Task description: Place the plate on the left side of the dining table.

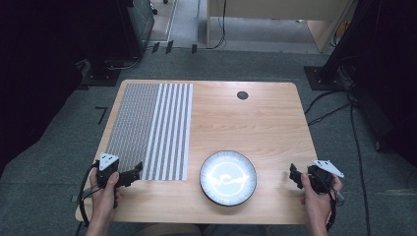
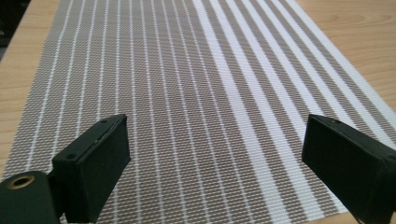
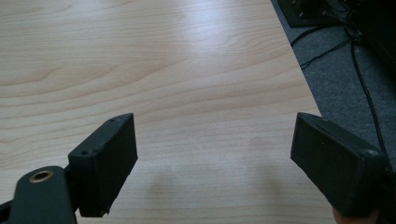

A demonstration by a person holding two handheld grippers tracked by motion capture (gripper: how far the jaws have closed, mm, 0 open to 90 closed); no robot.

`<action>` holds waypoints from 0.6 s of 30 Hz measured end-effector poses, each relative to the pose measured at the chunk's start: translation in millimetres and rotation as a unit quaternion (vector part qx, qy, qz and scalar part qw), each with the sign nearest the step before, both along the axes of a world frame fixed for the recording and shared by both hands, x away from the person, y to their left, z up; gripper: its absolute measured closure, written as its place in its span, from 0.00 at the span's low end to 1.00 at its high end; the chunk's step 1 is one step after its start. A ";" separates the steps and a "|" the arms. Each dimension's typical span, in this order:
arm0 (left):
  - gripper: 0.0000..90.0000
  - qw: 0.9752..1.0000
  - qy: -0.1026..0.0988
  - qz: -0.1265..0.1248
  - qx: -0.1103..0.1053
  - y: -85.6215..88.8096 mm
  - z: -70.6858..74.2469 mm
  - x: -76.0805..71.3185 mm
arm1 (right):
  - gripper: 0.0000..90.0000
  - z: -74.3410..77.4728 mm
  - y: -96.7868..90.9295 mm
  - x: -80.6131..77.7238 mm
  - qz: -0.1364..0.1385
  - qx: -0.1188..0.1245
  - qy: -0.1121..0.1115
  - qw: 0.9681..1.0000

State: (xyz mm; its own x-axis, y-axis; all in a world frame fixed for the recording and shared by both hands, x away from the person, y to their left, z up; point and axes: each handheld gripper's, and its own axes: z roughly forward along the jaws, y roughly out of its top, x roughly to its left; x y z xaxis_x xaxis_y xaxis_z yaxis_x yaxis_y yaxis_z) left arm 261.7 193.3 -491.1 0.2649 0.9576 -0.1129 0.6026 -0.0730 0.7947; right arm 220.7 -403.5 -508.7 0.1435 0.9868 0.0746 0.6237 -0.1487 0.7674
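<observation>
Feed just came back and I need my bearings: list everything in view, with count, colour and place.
placemat: one, grey-brown weave with white stripes, left part of the table, lying flat.
plate: one, dark rim with a pale glossy centre, near edge of the table, right of the placemat and apart from it.
cable port: one, dark and round, set in the tabletop towards the far edge.
table: one, light wood, on grey carpet.
cables: several, black, on the floor to the right.
left gripper: one, black, jaws open, at the placemat's near corner, holding nothing.
right gripper: one, black, jaws open, over bare wood near the table's right edge, holding nothing.
</observation>
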 end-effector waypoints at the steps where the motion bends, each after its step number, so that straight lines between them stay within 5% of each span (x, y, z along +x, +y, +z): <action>1: 0.08 1.000 -0.001 -0.003 0.001 -1.6 0.2 0.0 | 0.16 0.7 0.6 -0.1 0.002 -0.001 -0.001 1.000; 18: 0.08 1.000 -0.008 -0.025 0.004 -27.1 3.1 -1.4 | 0.16 7.4 23.5 -1.0 0.026 0.007 -0.006 1.000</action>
